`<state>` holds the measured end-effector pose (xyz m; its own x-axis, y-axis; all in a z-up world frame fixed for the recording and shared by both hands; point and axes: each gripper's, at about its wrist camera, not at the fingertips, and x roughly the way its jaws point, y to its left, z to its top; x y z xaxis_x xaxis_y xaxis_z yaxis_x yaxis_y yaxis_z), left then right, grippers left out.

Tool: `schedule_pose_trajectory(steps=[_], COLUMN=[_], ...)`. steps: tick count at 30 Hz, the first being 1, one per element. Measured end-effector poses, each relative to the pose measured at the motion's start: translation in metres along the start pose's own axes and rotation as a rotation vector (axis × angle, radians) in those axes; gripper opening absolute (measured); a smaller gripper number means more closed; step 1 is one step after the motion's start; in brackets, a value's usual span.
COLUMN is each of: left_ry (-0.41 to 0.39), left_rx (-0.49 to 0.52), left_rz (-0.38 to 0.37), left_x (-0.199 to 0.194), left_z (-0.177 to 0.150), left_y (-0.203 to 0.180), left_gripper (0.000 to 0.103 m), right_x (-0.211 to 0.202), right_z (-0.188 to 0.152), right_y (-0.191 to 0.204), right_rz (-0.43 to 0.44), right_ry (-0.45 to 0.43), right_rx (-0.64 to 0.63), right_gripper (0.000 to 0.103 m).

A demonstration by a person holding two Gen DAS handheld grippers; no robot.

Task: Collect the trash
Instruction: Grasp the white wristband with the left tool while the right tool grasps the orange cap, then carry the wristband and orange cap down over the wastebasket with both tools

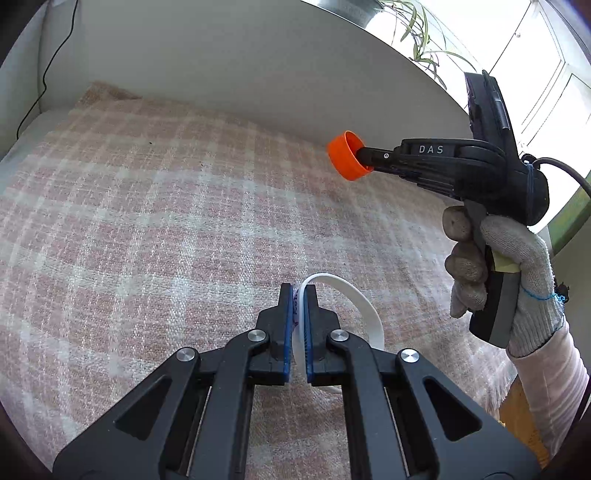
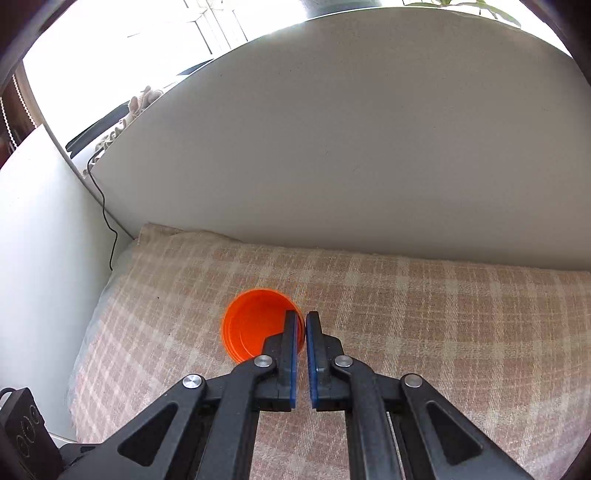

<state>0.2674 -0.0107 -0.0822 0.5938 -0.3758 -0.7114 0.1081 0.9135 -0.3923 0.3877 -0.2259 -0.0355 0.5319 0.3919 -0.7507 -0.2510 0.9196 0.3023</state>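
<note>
My left gripper (image 1: 300,291) is shut on the wall of a white plastic ring (image 1: 364,306), which curves out to the right of the jaws just above the checked blanket (image 1: 155,206). Further off to the right, my right gripper (image 1: 364,155) is held by a gloved hand (image 1: 517,266) and is shut on the rim of an orange cap (image 1: 345,155), lifted off the blanket. In the right wrist view the orange cap (image 2: 255,325) hangs left of the right gripper (image 2: 303,319), its rim pinched between the blue pads, hollow side toward the camera.
A white wall panel (image 2: 351,147) rises behind the blanket (image 2: 443,314). A black cable (image 2: 107,221) runs down the left corner. A dark device (image 2: 26,424) sits at the lower left. Plant leaves (image 1: 421,33) and a bright window lie beyond the panel.
</note>
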Motion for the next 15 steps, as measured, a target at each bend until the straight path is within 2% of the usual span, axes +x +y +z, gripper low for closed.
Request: schedule_pose_trajectory(steps=[6,15], left_ry=[-0.034,-0.078], left_rx=[-0.005,-0.01], left_rz=[0.014,0.024], left_x=[-0.031,-0.088], left_z=[-0.013,-0.048], left_y=[0.006,0.005], left_gripper=[0.003,0.003], right_x=[-0.041,-0.103], right_z=[-0.03,-0.101], right_y=[0.012,0.039], right_rz=[0.007,0.027], right_ry=[-0.025,-0.054], right_rx=[-0.05,-0.13], right_gripper=[0.002,0.002])
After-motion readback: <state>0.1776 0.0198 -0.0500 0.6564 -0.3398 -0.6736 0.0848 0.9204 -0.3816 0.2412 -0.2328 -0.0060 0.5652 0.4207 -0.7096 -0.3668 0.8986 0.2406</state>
